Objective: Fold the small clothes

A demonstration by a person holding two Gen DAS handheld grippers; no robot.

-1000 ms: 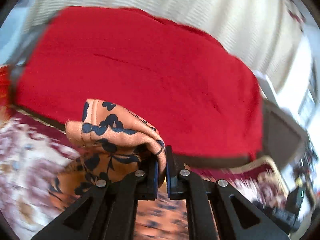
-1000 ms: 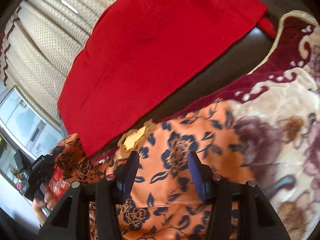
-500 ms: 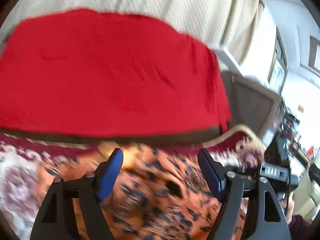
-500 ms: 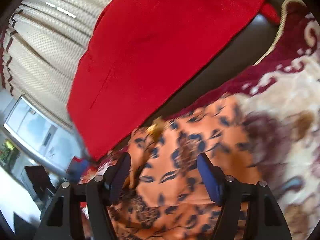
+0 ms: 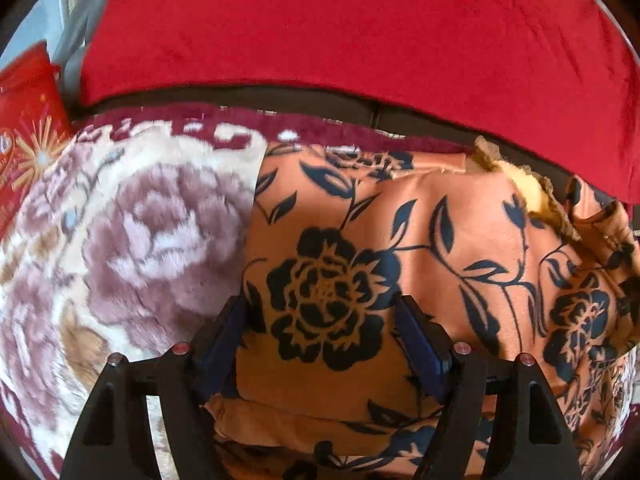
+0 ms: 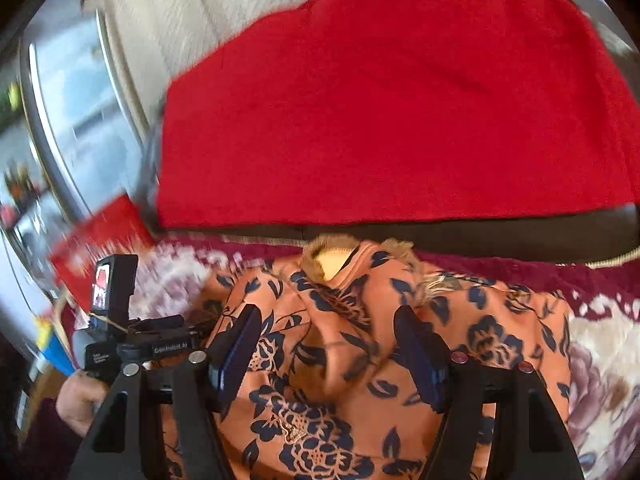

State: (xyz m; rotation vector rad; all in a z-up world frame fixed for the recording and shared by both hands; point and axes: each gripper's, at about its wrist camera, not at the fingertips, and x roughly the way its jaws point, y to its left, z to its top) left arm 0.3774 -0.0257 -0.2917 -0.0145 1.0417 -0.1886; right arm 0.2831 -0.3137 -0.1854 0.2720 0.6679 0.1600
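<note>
Orange floral garment (image 5: 400,240) rumpled, soft, on plush blanket (image 5: 132,232)

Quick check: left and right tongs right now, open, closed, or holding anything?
Left tongs: open, above the orange floral garment, gripping nothing.
Right tongs: open, above the same garment, gripping nothing.

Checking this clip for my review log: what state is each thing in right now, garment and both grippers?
Orange floral garment: lying partly folded on the blanket, released, right side bunched.
Left gripper: open, jaws straddling the garment's left edge, not pinching.
Right gripper: open, above the rumpled cloth.
Floral blanket: spread underneath.
</note>
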